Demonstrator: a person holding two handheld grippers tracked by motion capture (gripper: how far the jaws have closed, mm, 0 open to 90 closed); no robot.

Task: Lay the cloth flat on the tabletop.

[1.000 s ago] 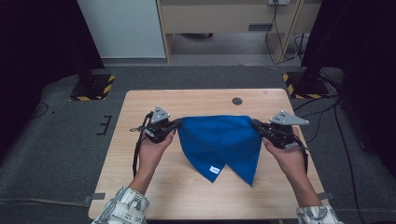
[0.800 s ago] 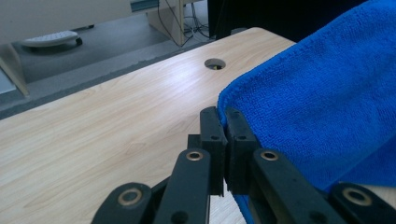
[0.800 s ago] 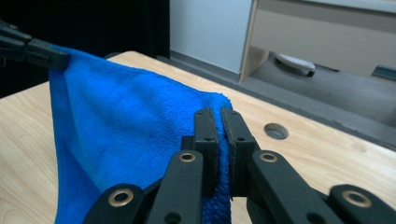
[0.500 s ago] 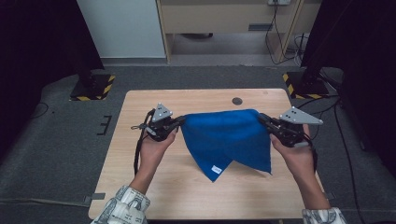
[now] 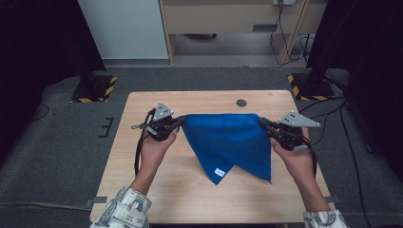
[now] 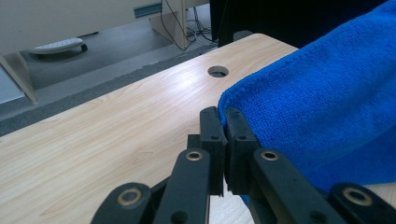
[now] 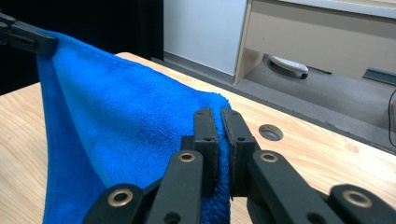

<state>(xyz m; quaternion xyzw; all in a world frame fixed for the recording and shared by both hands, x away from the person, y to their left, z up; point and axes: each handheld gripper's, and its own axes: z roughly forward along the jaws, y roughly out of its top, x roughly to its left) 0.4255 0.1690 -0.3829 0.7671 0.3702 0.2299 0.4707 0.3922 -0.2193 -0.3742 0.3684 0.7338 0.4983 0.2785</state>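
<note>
Currently: 1 blue cloth (image 5: pixel 228 140), stretched above the worktop (image 5: pixel 190 190) middle. Left tool (image 5: pixel 177 124) and right tool (image 5: pixel 264 126) each pinch 1 top corner.

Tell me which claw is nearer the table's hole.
Right. The right claw sits just right of the hole; the left claw is farther off to its left.

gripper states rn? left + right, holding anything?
Left gripper: jaws closed on one top corner of the blue cloth.
Right gripper: jaws closed on the cloth's other top corner.
</note>
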